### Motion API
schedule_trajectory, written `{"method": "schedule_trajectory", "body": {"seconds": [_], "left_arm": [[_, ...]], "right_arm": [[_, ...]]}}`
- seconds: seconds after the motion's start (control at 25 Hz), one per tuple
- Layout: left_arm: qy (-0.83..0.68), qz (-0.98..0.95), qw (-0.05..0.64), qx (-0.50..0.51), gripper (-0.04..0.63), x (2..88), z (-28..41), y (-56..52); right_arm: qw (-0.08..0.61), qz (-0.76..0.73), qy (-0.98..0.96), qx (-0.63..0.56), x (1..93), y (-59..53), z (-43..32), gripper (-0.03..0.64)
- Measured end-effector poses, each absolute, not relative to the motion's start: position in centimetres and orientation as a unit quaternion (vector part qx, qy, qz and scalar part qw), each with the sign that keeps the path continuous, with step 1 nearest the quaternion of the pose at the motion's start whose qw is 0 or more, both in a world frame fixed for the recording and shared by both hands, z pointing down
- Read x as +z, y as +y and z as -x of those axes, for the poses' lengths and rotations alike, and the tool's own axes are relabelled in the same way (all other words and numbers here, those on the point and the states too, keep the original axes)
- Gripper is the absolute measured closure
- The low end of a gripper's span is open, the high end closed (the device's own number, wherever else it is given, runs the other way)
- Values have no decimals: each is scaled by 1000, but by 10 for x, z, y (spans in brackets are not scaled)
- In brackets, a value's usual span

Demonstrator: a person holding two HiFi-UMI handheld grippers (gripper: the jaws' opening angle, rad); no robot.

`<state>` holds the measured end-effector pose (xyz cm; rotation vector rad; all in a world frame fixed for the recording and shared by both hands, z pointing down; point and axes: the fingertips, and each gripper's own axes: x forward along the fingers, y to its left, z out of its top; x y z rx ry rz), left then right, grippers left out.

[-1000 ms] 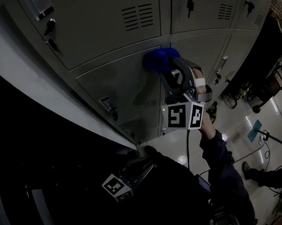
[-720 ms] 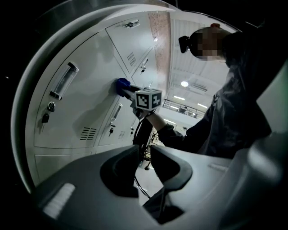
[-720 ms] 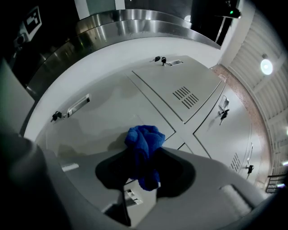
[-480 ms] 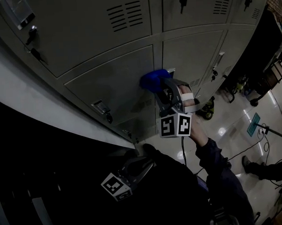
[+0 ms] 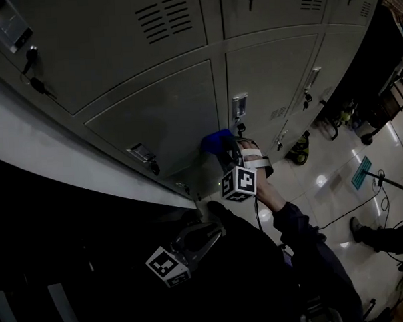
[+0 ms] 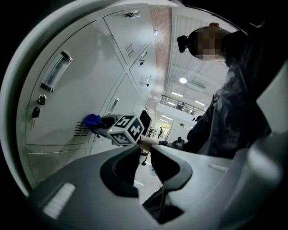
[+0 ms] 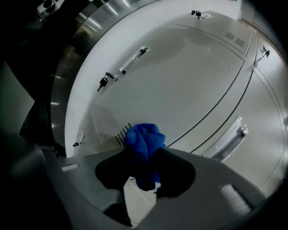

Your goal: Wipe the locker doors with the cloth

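Right gripper (image 5: 229, 152) clamped on blue cloth (image 7: 144, 141), at locker door (image 5: 163, 112) — left gripper (image 6: 144, 155) parted, empty

right gripper (image 5: 228, 152) is dragging the blue cloth (image 5: 216, 142) down the locker door (image 5: 163, 118) toward 6 o'clock, going from the door's top-right edge to its bottom-right corner. The arm is dropping with it.

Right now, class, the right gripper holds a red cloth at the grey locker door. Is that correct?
Not quite. The cloth is blue, not red. The right gripper view shows it clamped in the jaws of the right gripper, at the grey locker door.
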<state>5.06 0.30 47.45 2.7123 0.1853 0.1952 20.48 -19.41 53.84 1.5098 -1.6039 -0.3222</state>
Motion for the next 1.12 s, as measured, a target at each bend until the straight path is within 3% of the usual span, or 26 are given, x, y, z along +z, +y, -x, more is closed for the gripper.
{"method": "schedule_trajectory", "body": {"seconds": [0.56,1.12], "left_arm": [[57,-974,202,81,534,479,-47,13],[25,-980,190,62,534,486,-12,50]], "right_arm": [[487,-555,-673,-47,643,-193,-194,479],[393,-612,-676,-120,525,-76,-150,483]]}}
